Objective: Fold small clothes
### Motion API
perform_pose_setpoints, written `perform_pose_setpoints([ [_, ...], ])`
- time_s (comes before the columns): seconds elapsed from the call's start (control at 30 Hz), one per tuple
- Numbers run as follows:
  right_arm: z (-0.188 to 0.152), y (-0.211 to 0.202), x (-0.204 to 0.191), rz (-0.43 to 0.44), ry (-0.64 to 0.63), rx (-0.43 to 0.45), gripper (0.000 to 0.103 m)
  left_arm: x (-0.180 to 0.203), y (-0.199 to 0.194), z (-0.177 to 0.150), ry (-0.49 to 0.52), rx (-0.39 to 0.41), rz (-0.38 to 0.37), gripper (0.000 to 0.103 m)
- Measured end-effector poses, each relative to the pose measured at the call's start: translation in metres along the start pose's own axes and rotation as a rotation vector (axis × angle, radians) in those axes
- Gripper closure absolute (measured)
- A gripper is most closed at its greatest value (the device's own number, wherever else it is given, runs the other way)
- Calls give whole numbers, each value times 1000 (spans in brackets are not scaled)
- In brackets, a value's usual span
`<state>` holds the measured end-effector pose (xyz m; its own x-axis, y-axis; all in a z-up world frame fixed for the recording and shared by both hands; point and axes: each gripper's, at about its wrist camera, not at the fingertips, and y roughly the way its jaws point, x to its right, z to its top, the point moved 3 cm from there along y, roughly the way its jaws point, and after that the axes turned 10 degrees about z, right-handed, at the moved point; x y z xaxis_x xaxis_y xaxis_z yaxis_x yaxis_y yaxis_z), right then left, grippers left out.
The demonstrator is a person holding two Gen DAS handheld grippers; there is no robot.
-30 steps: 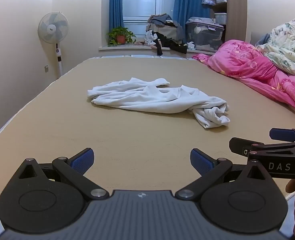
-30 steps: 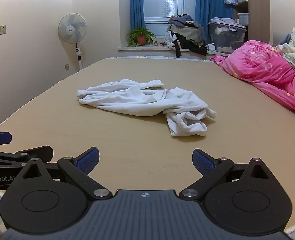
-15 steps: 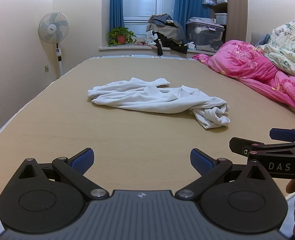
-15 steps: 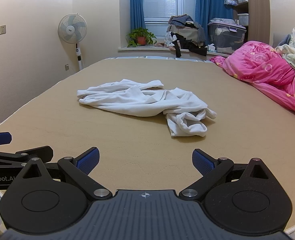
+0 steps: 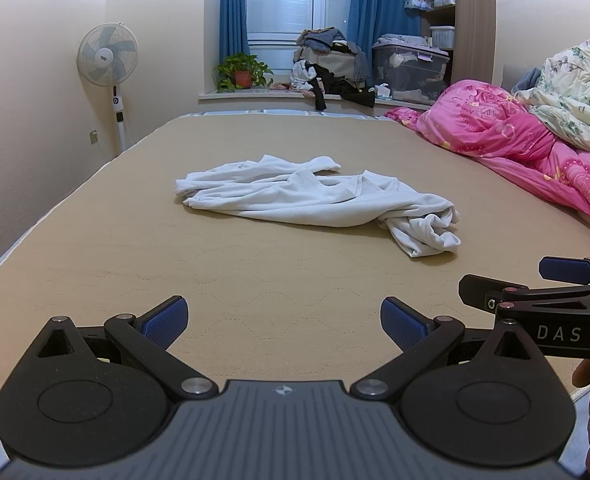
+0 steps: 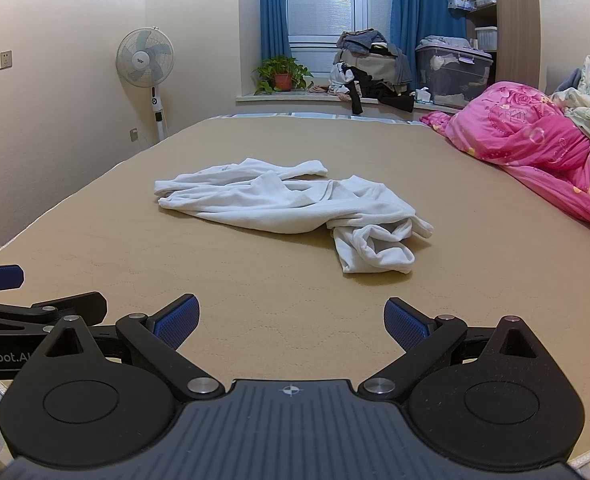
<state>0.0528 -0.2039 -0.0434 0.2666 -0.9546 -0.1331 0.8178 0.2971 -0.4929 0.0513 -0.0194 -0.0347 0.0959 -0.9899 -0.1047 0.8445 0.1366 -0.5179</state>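
A crumpled white garment (image 5: 315, 200) lies in a loose heap in the middle of the tan mattress (image 5: 215, 280); it also shows in the right wrist view (image 6: 291, 204). My left gripper (image 5: 283, 318) is open and empty, held near the mattress's front edge, well short of the garment. My right gripper (image 6: 291, 318) is open and empty too, beside the left one. The right gripper shows from the side at the right of the left wrist view (image 5: 535, 292). The left gripper's fingers (image 6: 35, 308) show at the left of the right wrist view.
A pink quilt (image 5: 515, 140) and a floral duvet (image 5: 575, 92) are piled along the mattress's right side. A standing fan (image 5: 109, 60) is by the left wall. A windowsill at the back holds a plant (image 5: 241, 70), clothes and a storage box.
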Motion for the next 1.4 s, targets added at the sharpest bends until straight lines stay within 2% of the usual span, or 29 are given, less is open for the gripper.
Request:
perform_pose_setpoints([
  [0.6,4,3,3,17,4,-7,5,5,3,-3,1,3,11,0],
  [0.7,7,2,7,25,23,6,5,5,0,-3,10,44,27,1],
  [0.8,13,3,18,9,24,49,10,4,-1,-1,28,96,36,14],
  [0.87,21,4,28,-13,-3,87,17,7,11,6,51,59,11,53],
  [0.9,27,5,36,-27,-18,110,22,8,20,10,53,32,-9,63],
  [0.93,32,5,43,-35,-22,131,25,11,31,16,53,13,-20,84],
  [0.97,39,7,54,-32,-1,157,31,14,43,23,59,-1,-19,91],
  [1.07,52,16,85,-31,57,142,56,27,87,49,66,-27,-10,91],
  [1.13,58,18,104,-19,97,144,64,38,125,69,60,-47,-10,91],
  [1.17,56,20,110,-31,94,108,67,44,144,79,61,-53,-2,91],
  [1.23,52,25,122,-23,137,81,68,53,192,99,50,-79,15,90],
  [1.3,51,24,129,-21,136,75,68,60,245,119,-3,-125,38,90],
  [1.33,52,22,130,-21,128,84,68,62,274,130,-41,-152,39,88],
  [1.4,51,23,134,-32,113,73,67,63,322,147,-99,-185,60,77],
])
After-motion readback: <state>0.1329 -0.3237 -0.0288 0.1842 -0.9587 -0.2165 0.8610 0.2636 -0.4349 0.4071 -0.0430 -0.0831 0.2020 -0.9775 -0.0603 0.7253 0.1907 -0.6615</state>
